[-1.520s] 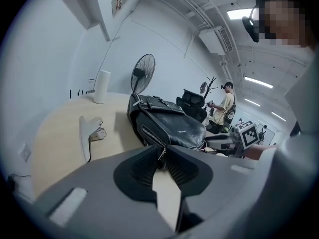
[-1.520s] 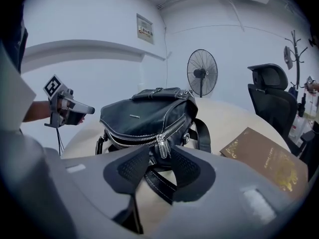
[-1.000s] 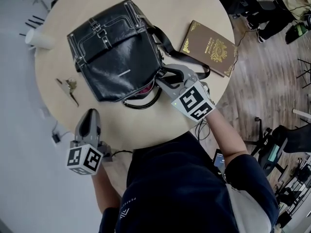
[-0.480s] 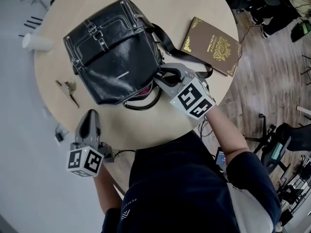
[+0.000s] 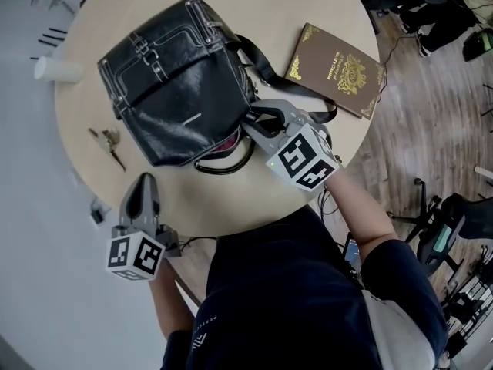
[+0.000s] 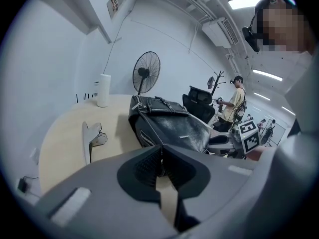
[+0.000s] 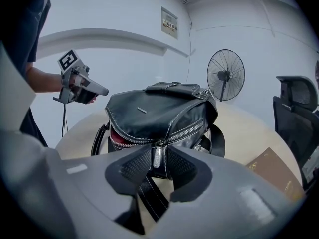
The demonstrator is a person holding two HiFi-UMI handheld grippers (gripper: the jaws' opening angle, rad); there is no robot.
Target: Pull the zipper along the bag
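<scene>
A black leather bag (image 5: 181, 83) lies on the round table (image 5: 231, 199), its near end unzipped and showing a red lining (image 7: 117, 139). My right gripper (image 5: 250, 120) is at the bag's right corner. Its jaws have just been closing and still stand open, with the metal zipper pull (image 7: 157, 156) hanging between the pads (image 7: 135, 166) and a thin gap still beside it. My left gripper (image 5: 144, 180) hovers at the table's near left edge, apart from the bag (image 6: 174, 128). Its jaws have also just been closing and now meet, shut on nothing.
A brown book with gold print (image 5: 337, 72) lies right of the bag, over the strap (image 5: 308, 99). Keys (image 5: 108, 141) and a white roll (image 5: 54, 69) sit on the left. A standing fan (image 7: 225, 73), office chairs and a standing person (image 6: 234, 103) are beyond the table.
Almost nothing: the picture has slid slightly with the head. Bag, book and both grippers keep their places.
</scene>
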